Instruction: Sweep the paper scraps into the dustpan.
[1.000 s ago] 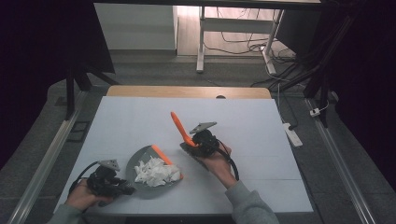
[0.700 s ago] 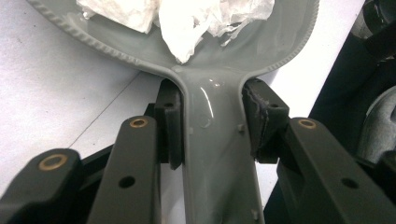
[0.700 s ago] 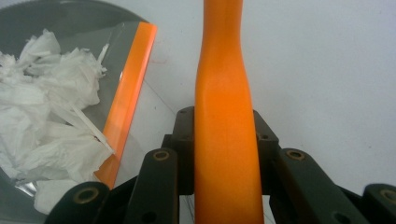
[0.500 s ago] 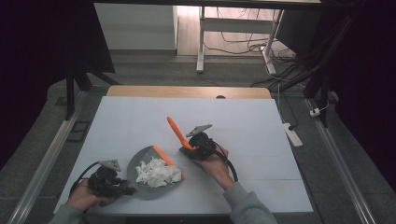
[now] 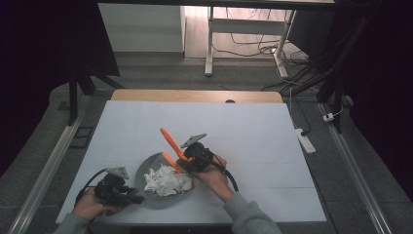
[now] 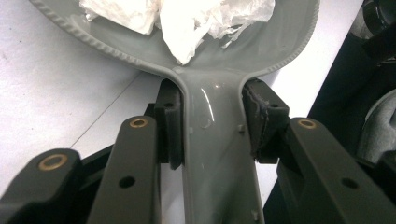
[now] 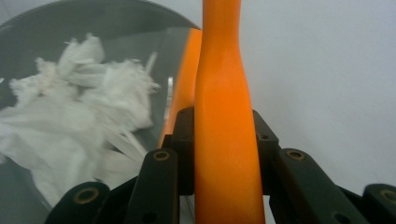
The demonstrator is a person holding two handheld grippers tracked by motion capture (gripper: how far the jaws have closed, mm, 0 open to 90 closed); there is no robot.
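A grey dustpan (image 5: 144, 171) lies at the table's near left and holds crumpled white paper (image 5: 166, 180). My left gripper (image 5: 132, 197) is shut on the dustpan's handle (image 6: 217, 154), one pad on each side. At the pan's right rim, my right gripper (image 5: 187, 159) is shut on an orange brush handle (image 5: 168, 138) that points up and away. In the right gripper view the handle (image 7: 224, 116) runs straight up between the jaws. A second orange part (image 7: 187, 79) rests against the pan's edge, beside the paper (image 7: 70, 121).
A white mat (image 5: 253, 131) covers the table, and a wooden edge (image 5: 195, 95) runs along the far side. A white power strip (image 5: 305, 139) lies off the right edge. Metal rails flank the table.
My right gripper has carried the orange handle left and nearer, up to the dustpan's right rim. The left gripper and the dustpan have stayed put.
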